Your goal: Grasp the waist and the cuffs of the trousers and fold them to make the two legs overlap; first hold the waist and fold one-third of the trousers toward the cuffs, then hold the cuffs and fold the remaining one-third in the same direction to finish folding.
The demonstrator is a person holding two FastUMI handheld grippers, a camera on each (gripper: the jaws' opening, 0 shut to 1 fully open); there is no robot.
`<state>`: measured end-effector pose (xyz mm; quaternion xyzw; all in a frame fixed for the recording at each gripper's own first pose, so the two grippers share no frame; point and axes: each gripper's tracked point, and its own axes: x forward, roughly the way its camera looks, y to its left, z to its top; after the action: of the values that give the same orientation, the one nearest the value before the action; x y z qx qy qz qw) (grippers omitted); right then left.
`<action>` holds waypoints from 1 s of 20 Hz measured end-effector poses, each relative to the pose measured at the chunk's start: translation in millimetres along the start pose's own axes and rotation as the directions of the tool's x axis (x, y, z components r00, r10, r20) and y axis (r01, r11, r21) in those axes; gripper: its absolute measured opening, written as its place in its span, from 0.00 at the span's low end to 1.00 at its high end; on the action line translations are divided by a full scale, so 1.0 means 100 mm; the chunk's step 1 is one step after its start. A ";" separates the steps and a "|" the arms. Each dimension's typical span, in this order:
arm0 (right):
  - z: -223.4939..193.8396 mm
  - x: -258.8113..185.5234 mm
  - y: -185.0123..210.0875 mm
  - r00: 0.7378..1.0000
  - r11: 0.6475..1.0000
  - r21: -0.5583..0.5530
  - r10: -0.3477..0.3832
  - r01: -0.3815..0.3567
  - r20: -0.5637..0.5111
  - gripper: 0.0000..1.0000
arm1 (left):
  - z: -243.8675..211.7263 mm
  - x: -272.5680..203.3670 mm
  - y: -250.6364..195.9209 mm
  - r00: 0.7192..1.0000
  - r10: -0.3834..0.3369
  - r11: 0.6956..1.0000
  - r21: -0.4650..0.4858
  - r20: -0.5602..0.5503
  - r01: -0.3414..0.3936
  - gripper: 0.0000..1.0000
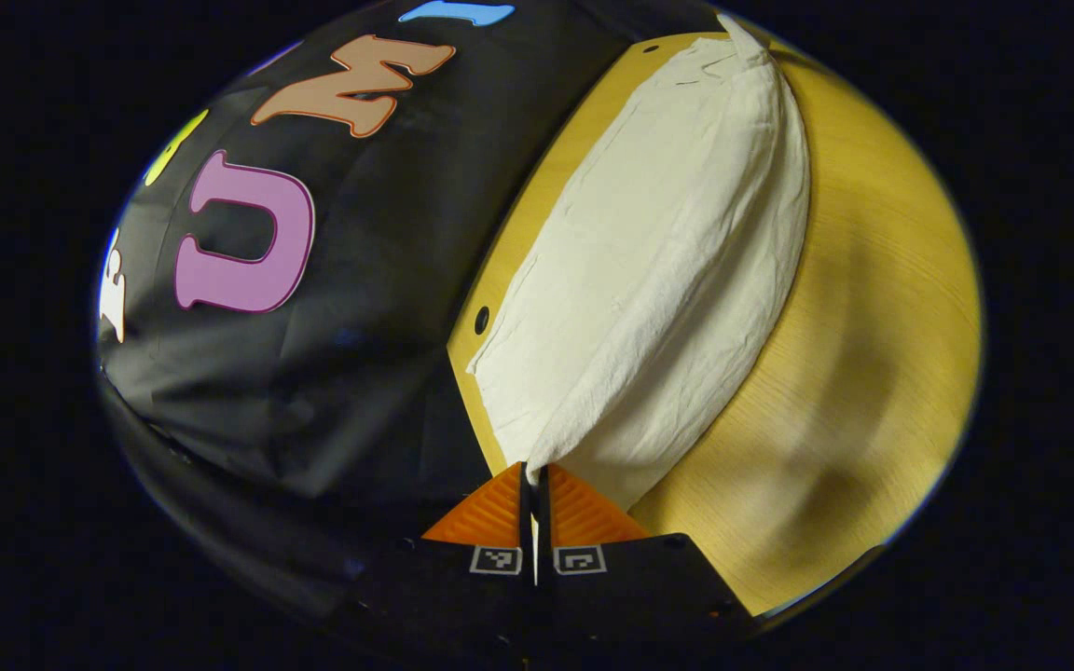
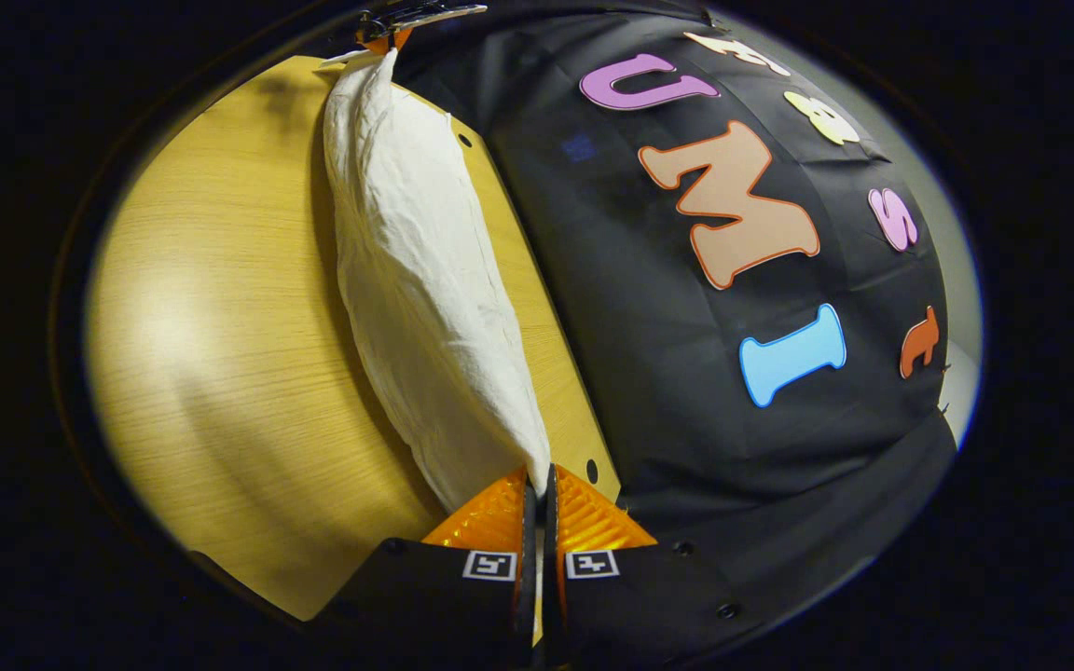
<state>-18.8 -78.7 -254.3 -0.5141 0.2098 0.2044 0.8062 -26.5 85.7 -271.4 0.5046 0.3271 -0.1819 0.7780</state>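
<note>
Trousers (image 1: 658,270), one pair, hang pinched between two grippers above one table (image 1: 863,373).

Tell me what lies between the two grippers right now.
The white trousers stretch between them, over the wooden table. In the right gripper view the right gripper pinches the near end, and the left gripper holds the far end.

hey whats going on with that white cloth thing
A person is folding pale cream fabric trousers over a light wooden table with two hand-held claws. The left claw and the right claw are each shut on an end of the trousers, which stretch between them along the table's far edge. In the right gripper view, the other claw shows at the far end.
</note>
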 end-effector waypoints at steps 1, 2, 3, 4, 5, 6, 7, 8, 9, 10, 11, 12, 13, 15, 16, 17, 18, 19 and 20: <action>0.00 0.04 -0.05 1.000 1.000 0.006 -0.010 0.010 -0.006 0.05 | 0.07 0.02 0.05 1.000 0.007 1.000 -0.009 0.013 -0.007 0.00; 0.02 0.09 -0.10 1.000 1.000 0.012 -0.021 0.021 -0.008 0.05 | 0.13 0.06 0.11 0.999 0.015 1.000 -0.016 0.030 -0.015 0.00; 0.04 0.15 -0.17 0.999 0.999 0.011 -0.038 0.038 -0.015 0.05 | 0.17 0.09 0.16 0.999 0.020 1.000 -0.017 0.045 -0.019 0.00; 0.04 0.19 -0.22 0.998 0.999 0.008 -0.050 0.050 -0.028 0.05 | 0.20 0.20 0.24 0.998 0.023 1.000 -0.017 0.050 -0.022 0.00; 0.05 0.25 -0.27 0.998 0.998 0.013 -0.059 0.060 -0.038 0.05 | 0.23 0.28 0.30 0.998 0.024 1.000 -0.016 0.055 -0.023 0.00; 0.11 0.30 -0.32 0.997 0.997 0.020 -0.069 0.069 -0.038 0.05 | 0.27 0.35 0.36 0.997 0.030 0.999 -0.015 0.067 -0.029 0.00; 0.15 0.37 -0.36 0.996 0.997 0.018 -0.079 0.080 -0.042 0.02 | 0.31 0.42 0.43 0.997 0.036 0.999 -0.020 0.075 -0.035 0.00; 0.16 0.44 -0.40 0.995 0.996 0.016 -0.085 0.087 -0.056 0.05 | 0.35 0.50 0.50 0.996 0.036 0.999 -0.031 0.081 -0.034 0.00; 0.18 0.51 -0.44 0.994 0.995 0.021 -0.094 0.095 -0.064 0.05 | 0.39 0.56 0.56 0.995 0.039 0.999 -0.042 0.091 -0.035 0.00; 0.21 0.57 -0.49 0.992 0.994 0.028 -0.105 0.107 -0.068 0.05 | 0.44 0.63 0.61 0.994 0.043 0.998 -0.043 0.098 -0.039 0.00; 0.23 0.65 -0.54 0.990 0.992 0.038 -0.116 0.119 -0.077 0.05 | 0.48 0.70 0.65 0.994 0.044 0.999 -0.036 0.104 -0.041 0.00; 0.24 0.72 -0.57 0.988 0.990 0.050 -0.124 0.129 -0.087 0.05 | 0.53 0.78 0.70 0.993 0.045 0.999 -0.031 0.113 -0.042 0.00; 0.26 0.81 -0.60 0.987 0.989 0.056 -0.134 0.140 -0.094 0.05 | 0.59 0.85 0.74 0.991 0.046 0.999 -0.023 0.123 -0.043 0.00; 0.26 0.96 -0.65 0.983 0.986 0.067 -0.146 0.154 -0.113 0.05 | 0.70 1.00 0.82 0.988 0.054 0.999 -0.008 0.148 -0.054 0.00; 0.24 1.03 -0.64 0.981 0.985 0.074 -0.145 0.155 -0.126 0.05 | 0.74 1.08 0.85 0.986 0.059 0.998 -0.007 0.155 -0.059 0.00; 0.23 1.12 -0.63 0.980 0.985 0.077 -0.143 0.155 -0.139 0.05 | 0.78 1.18 0.88 0.985 0.062 0.998 -0.013 0.159 -0.060 0.00; 0.22 1.24 -0.61 0.978 0.985 0.077 -0.140 0.153 -0.152 0.05 | 0.80 1.27 0.89 0.985 0.058 0.998 -0.024 0.165 -0.055 0.00; 0.22 1.32 -0.60 0.978 0.986 0.076 -0.137 0.150 -0.160 0.05 | 0.83 1.37 0.90 0.984 0.054 0.998 -0.040 0.167 -0.048 0.00; 0.21 1.39 -0.57 0.977 0.986 0.073 -0.134 0.148 -0.165 0.05 | 0.87 1.50 0.88 0.985 0.040 0.997 -0.064 0.169 -0.030 0.00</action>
<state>130.1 -65.7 -280.5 -0.5077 0.2450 0.0959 0.8204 163.8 51.2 -293.1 0.4687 0.2559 -0.2005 0.8214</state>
